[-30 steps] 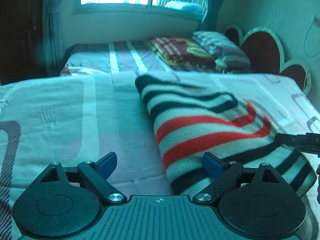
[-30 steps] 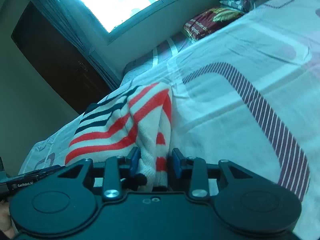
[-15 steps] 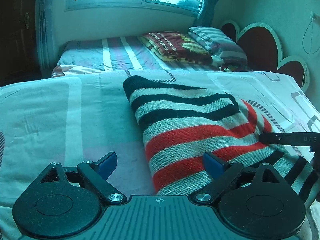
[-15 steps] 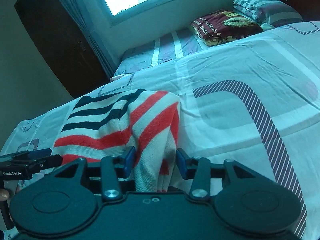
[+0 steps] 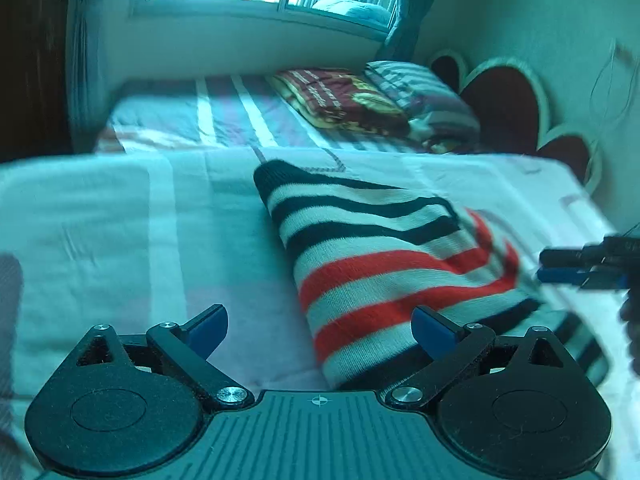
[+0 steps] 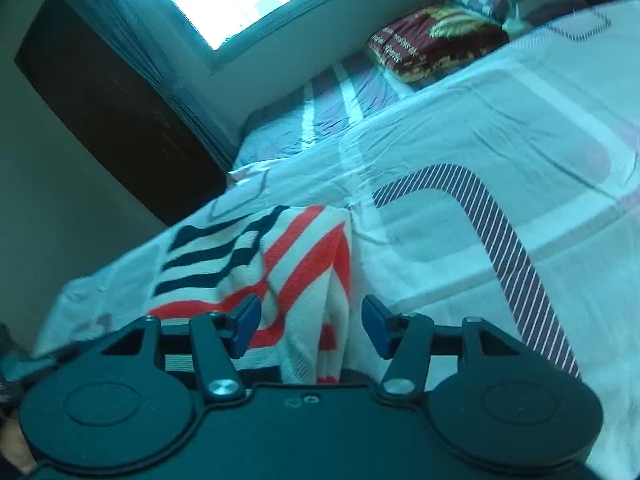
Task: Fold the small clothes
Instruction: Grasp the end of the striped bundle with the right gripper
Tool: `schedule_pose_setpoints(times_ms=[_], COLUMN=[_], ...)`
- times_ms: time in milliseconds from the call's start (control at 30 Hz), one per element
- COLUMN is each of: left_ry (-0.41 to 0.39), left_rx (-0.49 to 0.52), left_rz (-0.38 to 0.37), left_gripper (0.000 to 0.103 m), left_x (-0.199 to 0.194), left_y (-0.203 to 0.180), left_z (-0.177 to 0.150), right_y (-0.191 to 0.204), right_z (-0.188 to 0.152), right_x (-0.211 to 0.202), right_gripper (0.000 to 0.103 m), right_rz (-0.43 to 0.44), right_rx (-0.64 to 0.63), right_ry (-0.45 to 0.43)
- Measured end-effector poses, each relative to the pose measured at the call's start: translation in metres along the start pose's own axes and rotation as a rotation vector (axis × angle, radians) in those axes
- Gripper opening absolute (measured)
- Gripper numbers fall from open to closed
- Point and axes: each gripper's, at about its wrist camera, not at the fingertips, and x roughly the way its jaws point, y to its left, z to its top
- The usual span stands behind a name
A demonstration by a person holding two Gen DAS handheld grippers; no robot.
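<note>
The striped sweater [image 5: 384, 276] is laid folded on the bed [image 5: 120, 240], towards its near edge. The jaws of the left gripper [image 5: 320, 330] are spread wide and nothing is held. The jaws of the right gripper [image 6: 310, 328] have just been opening; a fold of the sweater is seen between them, but it is not pressed by the pads.

The released fold could spring back or slump, since thick knit is not easily kept creased. The cloth could also be snagged and dragged if the right gripper is drawn back too low.

The sweater's near end is hidden behind both gripper bodies. Both views are blurred, so contact with the fold cannot be ruled out.
</note>
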Motion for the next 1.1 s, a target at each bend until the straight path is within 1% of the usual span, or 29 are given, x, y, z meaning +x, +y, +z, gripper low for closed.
schedule_pose_setpoints(times_ms=[33, 67, 100, 133, 167, 233, 300, 333, 400, 433, 633, 767, 833, 867, 900, 933, 967, 1000, 1100], left_ry=[0.021, 0.045, 0.078, 0.116, 0.151, 0.175, 0.194, 0.203, 0.205, 0.207, 0.202, 0.222, 0.225, 0.221, 0.217, 0.214, 0.21, 0.207, 0.21], left_rx=[-0.047, -0.095, -0.149, -0.195, -0.23, -0.288, -0.351, -0.369, -0.374, -0.374, -0.387, -0.324, -0.316, -0.314, -0.322, -0.331, -0.321, -0.287, -0.141], left_rz=[-0.052, -0.114, -0.18, -0.234, -0.267, -0.297, -0.331, -0.347, -0.38, -0.388, -0.408, -0.391, -0.404, -0.404, -0.407, -0.404, -0.389, -0.365, -0.251], left_gripper=[0.098, 0.096, 0.088, 0.078, 0.076, 0.076, 0.077, 0.081, 0.088, 0.089, 0.088, 0.088, 0.083, 0.08, 0.079, 0.079, 0.079, 0.079, 0.079], left_x=[0.0, 0.001, 0.003, 0.007, 0.012, 0.018, 0.025, 0.028, 0.033, 0.035, 0.055, 0.059, 0.057, 0.056, 0.056, 0.057, 0.058, 0.059, 0.06], left_y=[0.008, 0.016, 0.023, 0.029, 0.032, 0.038, 0.044, 0.045, 0.044, 0.044, 0.037, 0.026, 0.028, 0.031, 0.033, 0.034, 0.03, 0.023, -0.008], left_z=[-0.001, -0.004, -0.008, -0.013, -0.017, -0.024, -0.027, -0.031, -0.031, -0.031, -0.017, -0.008, -0.01, -0.011, -0.012, -0.011, -0.009, -0.006, 0.003], right_y=[-0.007, -0.015, -0.022, -0.029, -0.034, -0.044, -0.051, -0.053, -0.049, -0.046, -0.031, -0.017, -0.018, -0.024, -0.031, -0.034, -0.034, -0.029, -0.003], right_z=[-0.001, -0.003, -0.006, -0.009, -0.012, -0.02, -0.025, -0.025, -0.025, -0.023, -0.008, -0.004, -0.004, -0.005, -0.004, -0.006, -0.006, -0.006, -0.009], right_x=[-0.002, -0.003, -0.003, -0.001, 0.001, 0.007, 0.011, 0.014, 0.02, 0.024, 0.051, 0.06, 0.054, 0.052, 0.051, 0.053, 0.054, 0.057, 0.06], right_gripper=[0.064, 0.065, 0.065, 0.066, 0.066, 0.066, 0.066, 0.066, 0.065, 0.065, 0.064, 0.064, 0.053, 0.05, 0.044, 0.043, 0.043, 0.043, 0.043], right_rz=[0.033, 0.064, 0.084, 0.102, 0.113, 0.134, 0.194, 0.218, 0.227, 0.233, 0.267, 0.25, 0.247, 0.256, 0.263, 0.274, 0.274, 0.261, 0.171], right_rx=[0.024, 0.046, 0.068, 0.091, 0.108, 0.13, 0.174, 0.188, 0.165, 0.152, 0.123, 0.071, 0.053, 0.057, 0.074, 0.099, 0.109, 0.103, 0.008], right_ry=[0.026, 0.054, 0.082, 0.115, 0.137, 0.182, 0.195, 0.2, 0.207, 0.217, 0.243, 0.254, 0.273, 0.28, 0.282, 0.276, 0.264, 0.248, 0.198])
